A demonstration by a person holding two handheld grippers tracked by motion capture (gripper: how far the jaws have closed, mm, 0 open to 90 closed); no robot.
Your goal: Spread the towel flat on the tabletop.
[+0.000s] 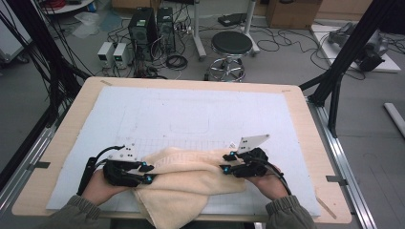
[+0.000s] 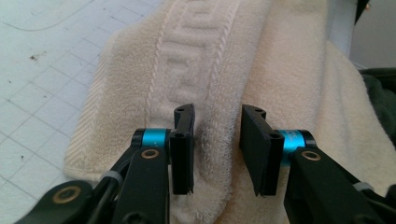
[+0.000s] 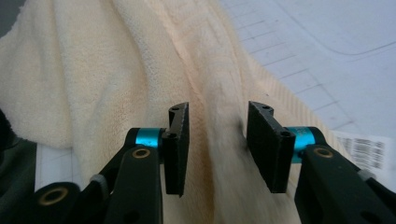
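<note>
A cream towel (image 1: 186,179) lies bunched at the front middle of the white gridded mat (image 1: 191,109), one corner hanging over the table's front edge. My left gripper (image 1: 149,173) is at the towel's left end, and my right gripper (image 1: 227,162) is at its right end. In the left gripper view the gripper (image 2: 218,114) is open, its jaws straddling a raised fold of the towel (image 2: 201,51). In the right gripper view the gripper (image 3: 218,112) is also open, with a ridge of the towel (image 3: 93,70) running between its jaws.
The mat covers most of a wooden table (image 1: 313,143). Behind the table on the floor are a black stool (image 1: 231,45), computer towers (image 1: 143,24) and cables. Black frame posts (image 1: 348,52) stand at both sides. A barcode label (image 3: 359,149) lies on the mat by the towel.
</note>
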